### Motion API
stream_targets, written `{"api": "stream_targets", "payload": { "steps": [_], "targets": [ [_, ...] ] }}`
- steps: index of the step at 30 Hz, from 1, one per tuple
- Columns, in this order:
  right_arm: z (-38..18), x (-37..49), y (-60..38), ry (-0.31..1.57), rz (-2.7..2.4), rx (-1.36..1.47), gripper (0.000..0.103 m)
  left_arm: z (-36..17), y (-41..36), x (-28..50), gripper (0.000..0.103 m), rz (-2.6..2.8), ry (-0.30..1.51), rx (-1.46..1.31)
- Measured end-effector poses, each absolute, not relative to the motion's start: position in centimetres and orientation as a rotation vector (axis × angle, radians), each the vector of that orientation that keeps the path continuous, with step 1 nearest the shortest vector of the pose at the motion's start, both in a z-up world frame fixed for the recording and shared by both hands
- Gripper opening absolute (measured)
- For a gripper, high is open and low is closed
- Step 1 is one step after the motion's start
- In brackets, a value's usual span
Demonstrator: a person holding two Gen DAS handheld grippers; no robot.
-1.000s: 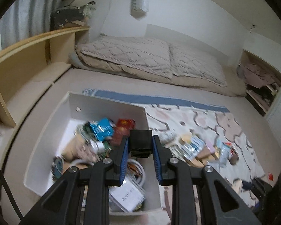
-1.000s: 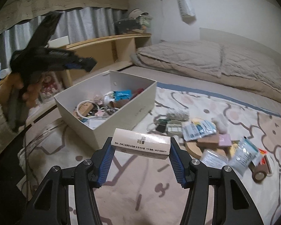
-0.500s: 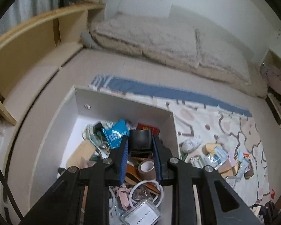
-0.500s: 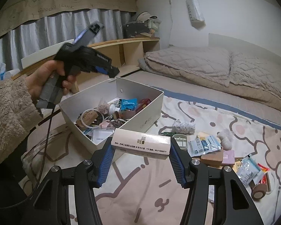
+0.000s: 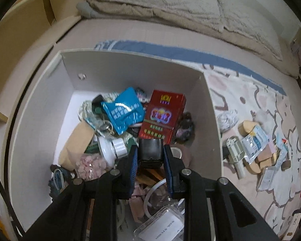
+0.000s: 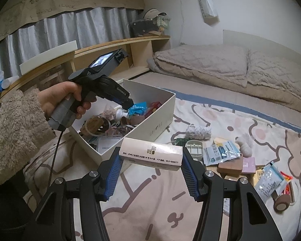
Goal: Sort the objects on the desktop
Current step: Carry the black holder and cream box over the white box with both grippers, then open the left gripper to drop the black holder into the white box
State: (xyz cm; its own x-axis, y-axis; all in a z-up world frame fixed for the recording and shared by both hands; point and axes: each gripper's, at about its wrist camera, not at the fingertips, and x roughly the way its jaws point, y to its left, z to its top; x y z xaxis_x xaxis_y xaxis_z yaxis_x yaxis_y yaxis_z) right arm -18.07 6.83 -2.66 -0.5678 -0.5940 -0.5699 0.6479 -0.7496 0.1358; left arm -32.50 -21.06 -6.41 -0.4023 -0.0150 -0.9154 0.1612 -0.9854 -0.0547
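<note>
My left gripper is shut on a small black ribbed block and hangs over the open white box, pointing steeply down into it. The box holds several items, among them a red packet and a blue pouch. In the right wrist view my right gripper is shut on a long white carton with printed text, held above the patterned blanket in front of the white box. The left gripper, held by a hand, dips into the box there.
Loose items lie on the blanket right of the box: sachets, a tape roll, a grey plastic part, wooden pieces. A wooden shelf runs along the left, and beige bedding lies behind.
My left gripper has dropped lower and tilted down over the box with the black block still gripped. The right gripper and its carton have stayed in place.
</note>
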Motion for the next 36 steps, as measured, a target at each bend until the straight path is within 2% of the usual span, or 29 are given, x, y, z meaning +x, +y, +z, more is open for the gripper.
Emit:
{"api": "stream_targets", "payload": {
  "steps": [6, 16, 17, 18, 20, 27, 36],
  "targets": [
    [-3.0, -18.4, 6.9, 0.098, -2.293, 0.821, 0.058, -7.3, -21.2, -33.0, 0.025, -2.520, 0.173, 1.641],
    [-2.8, -18.2, 7.0, 0.110, -2.313, 0.834, 0.058, -8.4, -21.9, -34.1, 0.025, -2.472, 0.295, 1.668],
    [-2.8, -18.2, 7.0, 0.108, -2.316, 0.835, 0.058, -8.4, -22.0, -34.1, 0.033, -2.473, 0.302, 1.673],
    [-2.7, -18.3, 7.0, 0.106, -2.317, 0.836, 0.058, -8.5, -22.1, -34.0, 0.050, -2.471, 0.308, 1.672],
    [-2.5, -18.5, 7.0, 0.099, -2.318, 0.841, 0.058, -8.1, -22.4, -33.6, 0.058, -2.486, 0.314, 1.645],
    [-1.6, -19.7, 5.3, 0.139, -2.288, 0.810, 0.058, -5.4, -23.2, -30.1, 0.058, -2.611, 0.293, 1.513],
    [-1.7, -22.8, -0.4, 0.300, -2.217, 0.803, 0.058, -2.8, -24.3, -26.5, 0.058, -2.700, 0.322, 1.366]
  ]
}}
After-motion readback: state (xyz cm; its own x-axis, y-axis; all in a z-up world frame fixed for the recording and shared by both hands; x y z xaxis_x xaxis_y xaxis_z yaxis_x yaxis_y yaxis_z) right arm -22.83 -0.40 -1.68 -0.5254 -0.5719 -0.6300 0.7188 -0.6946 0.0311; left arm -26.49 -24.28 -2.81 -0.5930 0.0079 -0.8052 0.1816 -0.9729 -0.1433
